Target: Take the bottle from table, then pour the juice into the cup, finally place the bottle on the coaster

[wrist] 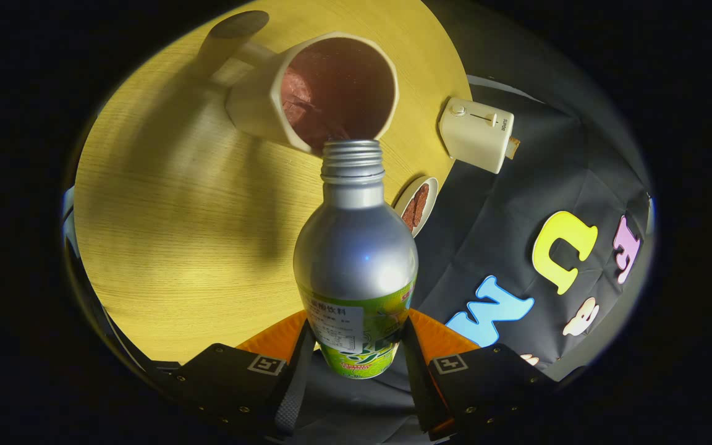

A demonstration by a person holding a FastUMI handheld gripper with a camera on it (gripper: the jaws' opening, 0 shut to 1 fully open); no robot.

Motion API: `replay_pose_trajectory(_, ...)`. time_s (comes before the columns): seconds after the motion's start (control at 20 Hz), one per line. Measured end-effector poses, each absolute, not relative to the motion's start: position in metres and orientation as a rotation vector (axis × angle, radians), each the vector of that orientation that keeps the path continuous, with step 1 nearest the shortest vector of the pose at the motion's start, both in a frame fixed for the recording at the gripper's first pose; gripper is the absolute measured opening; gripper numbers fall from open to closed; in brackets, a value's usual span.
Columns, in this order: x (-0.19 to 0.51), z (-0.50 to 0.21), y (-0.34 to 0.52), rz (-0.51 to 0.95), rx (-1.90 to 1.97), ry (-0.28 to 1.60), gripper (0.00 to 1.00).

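**Bottle tipped over the cup**

The tool (356, 346) pinches the bottle (356, 259), one finger pressed on each side of its labelled lower body; the bottle's base is cut off between them. Its open threaded mouth sits at the rim of the cup (331, 93), hiding part of that rim. The cup's inside looks dark reddish; whether liquid is flowing is hard to tell. Beyond the bottle, on the yellow counter (177, 235), the coaster (419, 204) is half hidden behind the bottle's shoulder. A toaster (476, 133) stands at the counter's edge.
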State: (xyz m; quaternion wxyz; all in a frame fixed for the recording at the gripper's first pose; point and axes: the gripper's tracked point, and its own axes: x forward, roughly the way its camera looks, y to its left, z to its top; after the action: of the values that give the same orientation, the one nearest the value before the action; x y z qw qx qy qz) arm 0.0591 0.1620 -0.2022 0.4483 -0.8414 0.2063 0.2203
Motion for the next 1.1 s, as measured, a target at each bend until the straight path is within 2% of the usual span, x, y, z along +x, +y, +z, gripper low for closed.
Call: replay_pose_trajectory(1.1,0.061,-0.182,0.172,0.530,-2.214,0.546,0.72)
